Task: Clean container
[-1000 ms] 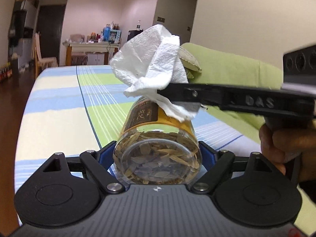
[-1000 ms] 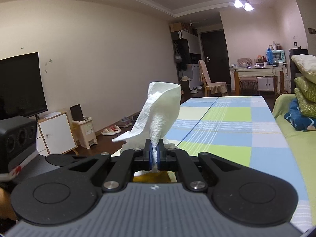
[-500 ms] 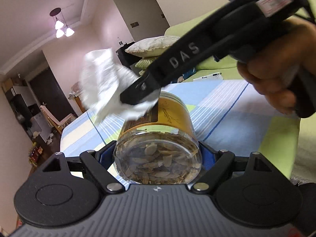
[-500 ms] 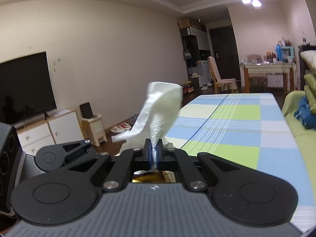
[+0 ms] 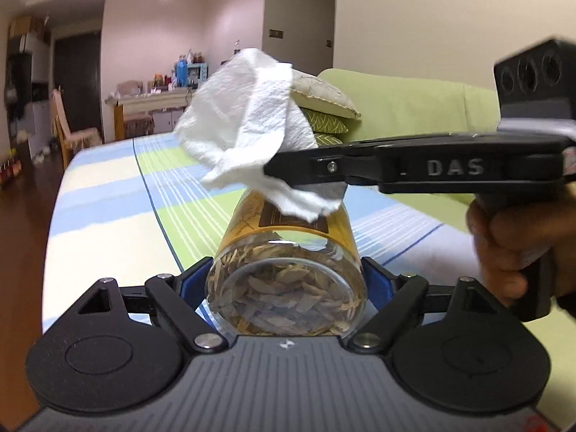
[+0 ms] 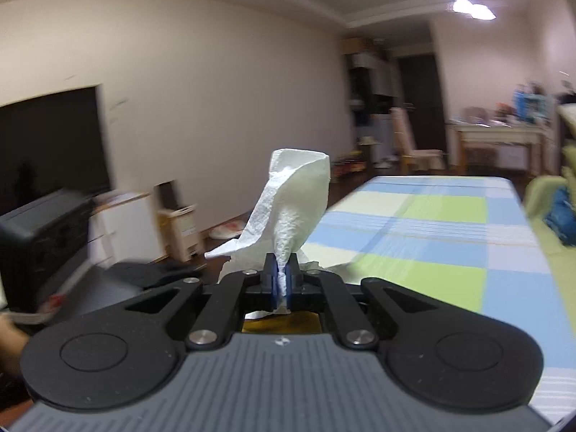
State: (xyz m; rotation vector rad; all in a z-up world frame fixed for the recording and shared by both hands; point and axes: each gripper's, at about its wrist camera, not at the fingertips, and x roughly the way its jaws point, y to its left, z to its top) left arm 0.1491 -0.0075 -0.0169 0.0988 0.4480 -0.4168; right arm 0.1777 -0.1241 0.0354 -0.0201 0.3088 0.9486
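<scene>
Over the striped table: wiping step in hand, judged from how things lie now; jar held off the cloth, paper pressed to its upper side.

Left gripper (image 5: 286, 288): clamped on the jar near its clear base, blue pads bearing on both flanks; jaws spread only as wide as the jar's girth.

Jar (image 5: 288, 248): lying on its side along the gripper's line, base toward the left wrist camera, far end pointing away over the table (image 5: 108, 223); clear wall showing dry flakes inside, yellow-and-brown label band round the middle.

Paper towel (image 5: 248, 133): crumpled white wad, lower edge draped on the label's top, bulk standing up above the jar.

Right gripper (image 6: 283, 280): pinched nearly to nothing on a fold of the towel, blue pads flat against the paper; reaching in from the right of the left wrist view, across and just above the jar. Right hand (image 5: 518, 241) wrapped round its handle.

Jar relative to right gripper: directly beneath the fingertips; only a sliver of yellow label visible below the jaws in the right wrist view.

Contact: towel touching the label; whether the black fingers also touch the jar, cannot tell.

Next move, as judged: drag the wad along or around the wall with light downward pressure, or roll the jar to present an unwiped side; firm hold needed at the base against the rubbing.

Risk, as judged: thin paper tearing or slipping out of the pinch.
</scene>
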